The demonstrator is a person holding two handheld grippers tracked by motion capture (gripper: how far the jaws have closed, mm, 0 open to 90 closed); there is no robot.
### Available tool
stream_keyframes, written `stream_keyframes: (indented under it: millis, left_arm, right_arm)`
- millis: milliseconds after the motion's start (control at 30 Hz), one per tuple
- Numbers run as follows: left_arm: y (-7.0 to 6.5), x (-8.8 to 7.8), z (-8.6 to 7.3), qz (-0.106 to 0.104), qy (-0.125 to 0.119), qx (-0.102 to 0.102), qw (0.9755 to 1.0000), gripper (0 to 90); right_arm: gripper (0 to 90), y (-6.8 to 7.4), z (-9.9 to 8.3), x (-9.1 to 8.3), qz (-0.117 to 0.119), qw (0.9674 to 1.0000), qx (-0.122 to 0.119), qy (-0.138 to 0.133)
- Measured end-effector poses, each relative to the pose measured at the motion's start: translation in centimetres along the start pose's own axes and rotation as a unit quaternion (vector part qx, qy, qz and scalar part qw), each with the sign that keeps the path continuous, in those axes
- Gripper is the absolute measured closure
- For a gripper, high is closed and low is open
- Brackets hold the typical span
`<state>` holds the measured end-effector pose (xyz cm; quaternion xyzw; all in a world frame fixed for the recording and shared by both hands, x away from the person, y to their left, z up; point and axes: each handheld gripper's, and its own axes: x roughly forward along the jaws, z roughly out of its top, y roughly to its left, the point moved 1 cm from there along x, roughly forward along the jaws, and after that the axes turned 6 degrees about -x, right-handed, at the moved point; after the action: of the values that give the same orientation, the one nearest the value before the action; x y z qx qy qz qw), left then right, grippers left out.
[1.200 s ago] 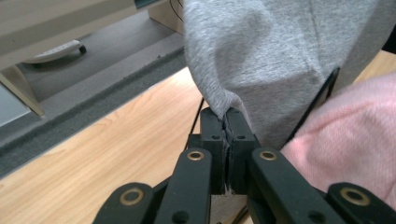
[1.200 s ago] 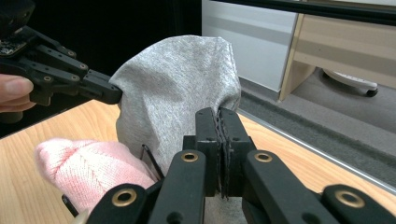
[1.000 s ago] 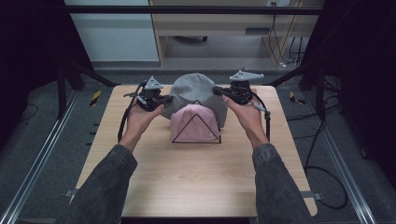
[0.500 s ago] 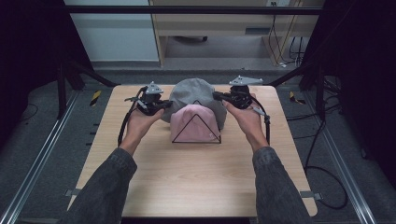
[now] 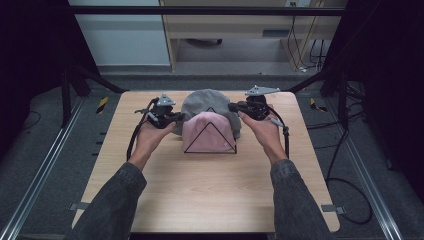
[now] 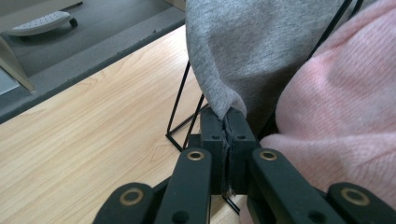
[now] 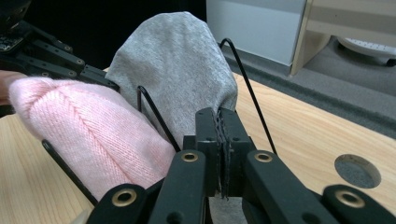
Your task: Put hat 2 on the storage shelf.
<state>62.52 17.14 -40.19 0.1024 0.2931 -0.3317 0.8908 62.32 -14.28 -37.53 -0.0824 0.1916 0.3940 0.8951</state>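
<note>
Change: both grippers have drawn slightly nearer the person, pulling the grey hat lower.
Left gripper [image 6: 226,140]: jaws clamped on grey hat [image 5: 209,102] hem.
Right gripper [image 7: 223,140]: jaws pinching the hem's other side.
Grey hat: over black wire stand [image 5: 210,132], behind pink hat [image 5: 208,133], on table [image 5: 200,185].

The near half of the wooden table [image 5: 210,195] lies bare, so a hand could cross it freely, and bare wood also runs along both side edges. Toward the far edge the way is blocked by the black wire rack [image 5: 210,134] carrying the pink hat [image 5: 207,135] and grey hat [image 5: 210,102]. The left gripper [image 5: 176,117] and right gripper [image 5: 233,107] flank it closely, each clamped on the grey hat's edge.
</note>
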Motion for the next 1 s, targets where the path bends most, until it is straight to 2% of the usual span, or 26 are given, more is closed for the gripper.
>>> stream_keyframes:
  millis: [167,267,300,433,667,767,867,1000]
  left_arm:
    - [-0.1,0.4,-0.3,-0.005,0.009,-0.002,0.9999,88.4]
    - [-0.3,0.6,-0.5,0.002,0.012,0.001,0.9999,88.3]
    - [-0.3,0.7,-0.6,0.003,0.010,-0.004,0.9999,88.3]
    - [-0.4,1.1,-0.9,-0.001,0.018,-0.006,0.9998,88.2]
    - [-0.5,1.6,-1.4,0.005,0.028,-0.005,0.9996,88.0]
    - [-0.6,1.7,-1.7,0.004,0.031,-0.002,0.9995,87.8]
    - [-0.5,1.8,-2.1,0.000,0.031,-0.015,0.9994,87.3]
    - [-0.6,1.9,-2.3,0.002,0.031,-0.013,0.9994,85.1]
  right_arm:
    - [88.4,0.0,-0.6,0.3,-0.002,0.9999,0.001,0.012]
    - [88.3,-0.2,-0.9,0.3,-0.004,0.9999,0.005,0.016]
    - [88.1,-0.2,-1.0,0.3,-0.003,0.9998,0.008,0.019]
    - [87.5,-0.5,-1.5,0.4,-0.006,0.9995,0.012,0.027]
    - [85.2,-0.5,-2.1,0.8,-0.001,0.9994,0.018,0.031]
    - [80.8,-0.4,-2.2,0.9,0.000,0.9993,0.017,0.034]
    - [73.0,-0.4,-2.4,0.8,-0.003,0.9992,0.024,0.031]
    - [60.4,-0.5,-2.7,0.5,-0.015,0.9988,0.035,0.031]
